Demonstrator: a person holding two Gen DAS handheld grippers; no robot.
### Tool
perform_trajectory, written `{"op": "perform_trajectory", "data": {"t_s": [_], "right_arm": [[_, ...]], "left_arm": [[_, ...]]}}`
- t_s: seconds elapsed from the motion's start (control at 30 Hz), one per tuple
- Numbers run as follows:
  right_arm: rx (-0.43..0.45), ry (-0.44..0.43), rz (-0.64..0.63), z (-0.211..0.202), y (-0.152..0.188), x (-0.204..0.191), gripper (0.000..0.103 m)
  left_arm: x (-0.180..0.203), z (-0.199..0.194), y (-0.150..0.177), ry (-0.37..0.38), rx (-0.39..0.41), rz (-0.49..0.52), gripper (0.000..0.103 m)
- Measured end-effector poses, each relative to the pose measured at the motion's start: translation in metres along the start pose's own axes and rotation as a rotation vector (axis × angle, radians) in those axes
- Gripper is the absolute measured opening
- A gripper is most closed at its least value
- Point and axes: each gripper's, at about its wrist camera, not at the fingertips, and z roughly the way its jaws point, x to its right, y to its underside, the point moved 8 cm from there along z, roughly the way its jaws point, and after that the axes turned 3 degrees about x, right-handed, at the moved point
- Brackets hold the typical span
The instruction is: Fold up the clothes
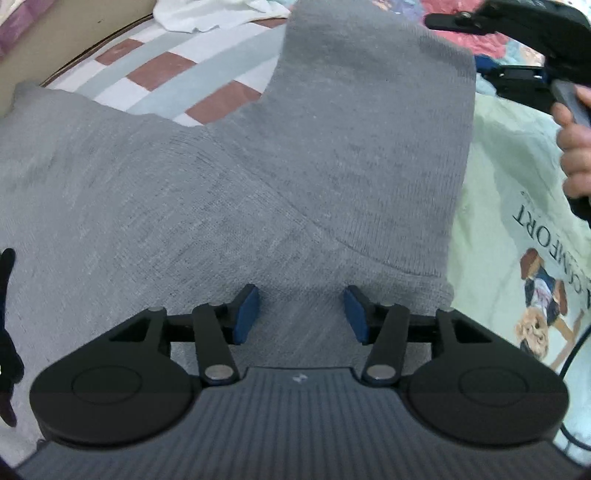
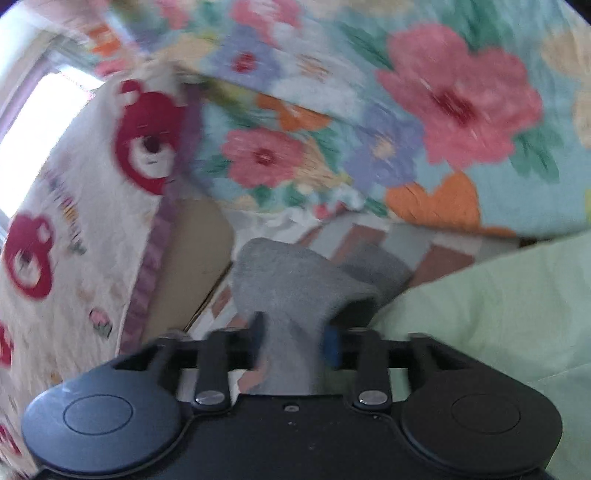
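Note:
A grey knit garment (image 1: 184, 206) lies spread over the bed, and a long grey part of it (image 1: 369, 110) runs up toward the top right. My left gripper (image 1: 301, 314) points down at its near edge, open, its blue pads (image 1: 245, 314) apart above flat fabric. In the blurred right wrist view my right gripper (image 2: 295, 343) stands open, with a raised fold of the grey garment (image 2: 291, 291) between its fingers. I cannot tell whether the pads touch it. A person's hand (image 1: 576, 147) holds the right gripper's handle at the right edge.
A pale green T-shirt (image 1: 517, 229) with a teddy-bear print lies right of the grey garment. The bed has a checked sheet (image 1: 162, 81), and a white cloth (image 1: 207, 14) lies at the far end. A floral quilt (image 2: 406, 110) and a bear-print cloth (image 2: 74, 221) rise behind.

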Motion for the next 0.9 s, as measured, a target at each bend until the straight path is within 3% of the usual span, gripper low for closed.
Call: {"op": "perform_trajectory", "data": {"t_s": [0.1, 0.2, 0.27, 0.3, 0.33, 0.37, 0.47, 0.53, 0.57, 0.63, 0.73, 0.8, 0.87, 0.9], "right_arm": [[-0.028, 0.036, 0.081, 0.027, -0.007, 0.012, 0.051], [0.006, 0.067, 0.087, 0.044, -0.023, 0.013, 0.051], [0.021, 0.015, 0.14, 0.051, -0.033, 0.009, 0.048], [0.03, -0.019, 0.161, 0.054, -0.037, 0.004, 0.039], [0.038, -0.068, 0.137, 0.053, -0.04, -0.007, 0.021], [0.049, -0.11, 0.101, 0.052, -0.042, -0.019, 0.009], [0.142, -0.14, -0.26, 0.03, -0.037, -0.079, 0.008], [0.21, -0.212, -0.54, 0.003, -0.018, -0.123, 0.007], [0.219, -0.26, -0.604, -0.009, -0.009, -0.135, 0.007], [0.201, -0.294, -0.574, -0.022, -0.002, -0.128, 0.005], [0.181, -0.116, -0.472, -0.013, -0.011, -0.066, 0.007], [0.137, 0.001, -0.28, -0.002, -0.023, -0.01, 0.008], [0.11, 0.05, -0.101, -0.001, -0.034, 0.028, 0.008], [0.091, 0.06, -0.09, 0.0, -0.036, 0.033, 0.009]], "left_arm": [[-0.004, -0.004, 0.003, 0.024, 0.021, -0.039, 0.054], [-0.009, -0.007, 0.004, 0.048, 0.033, -0.086, 0.054], [-0.015, -0.01, 0.003, 0.066, 0.037, -0.132, 0.054], [-0.019, -0.012, 0.003, 0.08, 0.044, -0.171, 0.054], [-0.024, -0.015, 0.002, 0.094, 0.052, -0.209, 0.054], [-0.03, -0.017, 0.002, 0.109, 0.065, -0.259, 0.054], [-0.038, -0.02, 0.003, 0.129, 0.089, -0.318, 0.054], [-0.038, -0.02, 0.004, 0.129, 0.088, -0.313, 0.054], [-0.039, -0.018, 0.003, 0.124, 0.078, -0.308, 0.054], [-0.04, -0.015, 0.002, 0.111, 0.055, -0.297, 0.054], [-0.041, -0.014, -0.004, 0.1, 0.042, -0.281, 0.054], [-0.041, -0.015, -0.013, 0.079, 0.045, -0.239, 0.054], [-0.039, -0.019, -0.026, 0.066, 0.07, -0.199, 0.054], [-0.036, -0.019, -0.032, 0.075, 0.082, -0.188, 0.054]]}}
